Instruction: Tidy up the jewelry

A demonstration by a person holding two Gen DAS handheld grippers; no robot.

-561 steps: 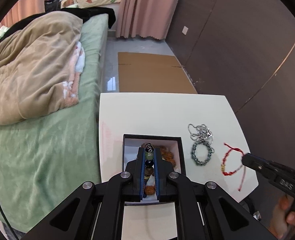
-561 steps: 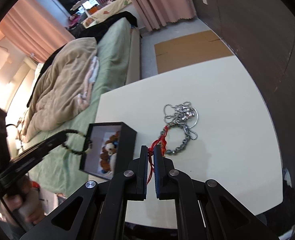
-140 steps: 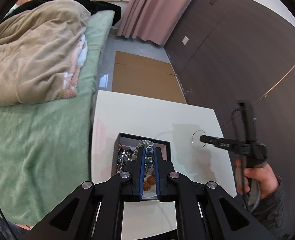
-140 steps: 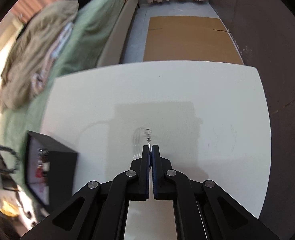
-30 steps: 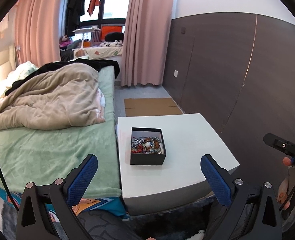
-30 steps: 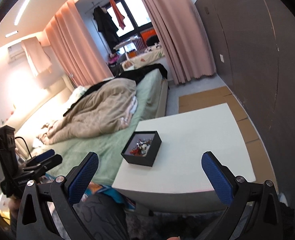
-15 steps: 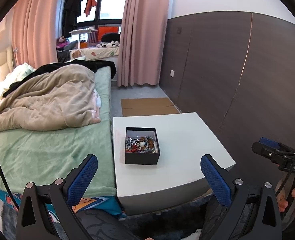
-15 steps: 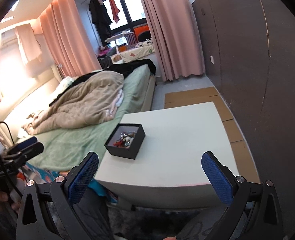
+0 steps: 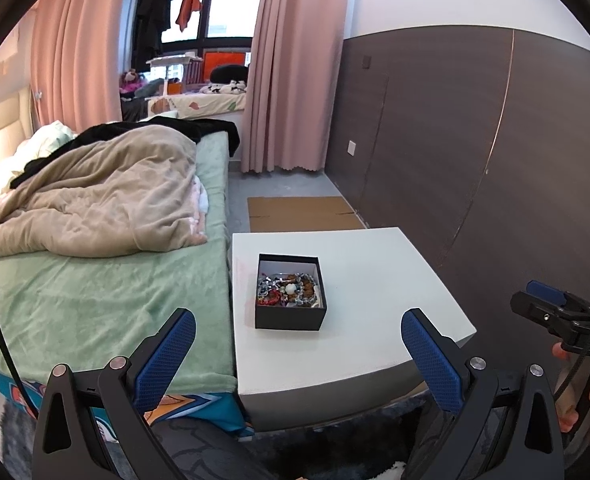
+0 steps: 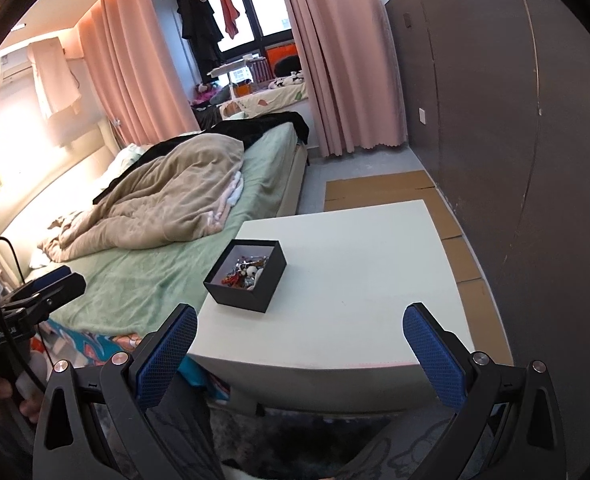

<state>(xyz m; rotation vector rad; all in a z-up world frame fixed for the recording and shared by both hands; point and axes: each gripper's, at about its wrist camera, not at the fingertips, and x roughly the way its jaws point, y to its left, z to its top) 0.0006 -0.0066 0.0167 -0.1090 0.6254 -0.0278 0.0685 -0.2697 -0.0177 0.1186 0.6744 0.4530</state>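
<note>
left gripper [image 9: 298,350]: lower edge of the left wrist view, jaws spread wide, blue pads far apart, nothing between them. It hangs short of the counter's near edge, well apart from the box.
right gripper [image 10: 299,350]: lower edge of the right wrist view, jaws likewise spread wide and empty. It also sits back from the counter, not touching anything.
person's hand [image 9: 579,396]: lower right of the left wrist view, wrapped on the right gripper's handle; only fingers show.
counter [image 9: 375,264]: white, centre of both views, beside the bed. Its top shows nothing but the box; no loose pieces that I can make out.
black box [image 9: 291,292]: open, no lid in view, left of centre on the counter, near the bed-side edge.
jewelry [image 9: 287,289]: heaped inside the box, a tangle of silver chain, red cord, brown beads and one pale bead. Single pieces are too small to separate.
bed [image 9: 103,280]: left of the counter, green sheet, beige quilt bunched toward the upper left.
cardboard [image 9: 299,212]: flat on the floor beyond the counter.
step in hand: judged at or near the end; everything visible is already in the box.
next move: probably none beyond a check of the counter. If a lid exists, it is out of view.
</note>
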